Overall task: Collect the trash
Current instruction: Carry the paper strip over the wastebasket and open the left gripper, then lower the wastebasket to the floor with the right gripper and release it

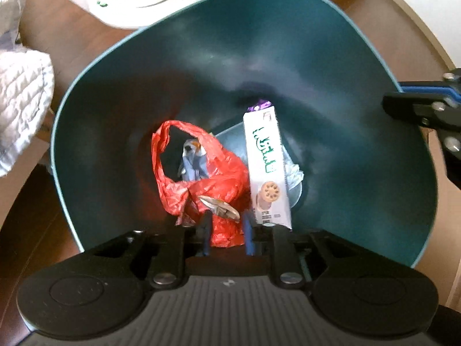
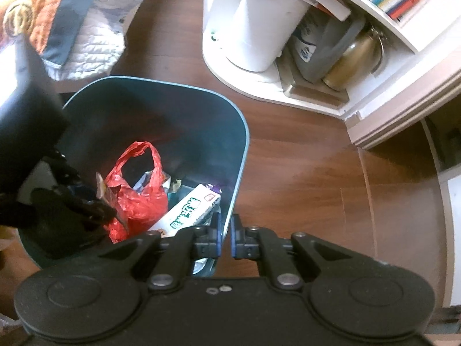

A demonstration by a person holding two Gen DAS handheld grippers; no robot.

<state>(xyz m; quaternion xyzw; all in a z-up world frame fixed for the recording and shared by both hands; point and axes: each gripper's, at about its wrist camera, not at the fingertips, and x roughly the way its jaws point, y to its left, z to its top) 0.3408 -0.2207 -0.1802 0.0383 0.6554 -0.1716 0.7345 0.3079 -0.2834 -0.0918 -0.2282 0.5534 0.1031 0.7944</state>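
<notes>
Reaching into the teal bin (image 1: 288, 43), the left gripper (image 1: 226, 230) has its fingers set apart, with a crumpled wrapper (image 1: 220, 206) lying across their tips; whether they pinch it cannot be told. Below lie a red bag (image 1: 198, 178) and a cookie box (image 1: 266, 170). The right gripper (image 2: 226, 235) clamps narrowly on the bin's rim, its fingers on either side of the wall.

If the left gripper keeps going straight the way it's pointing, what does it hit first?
Most likely the small crumpled wrapper right at the left gripper's tips, then the red plastic bag beneath it inside the teal bin. Depth is hard to judge; the wrapper may be touching the fingers already.
</notes>
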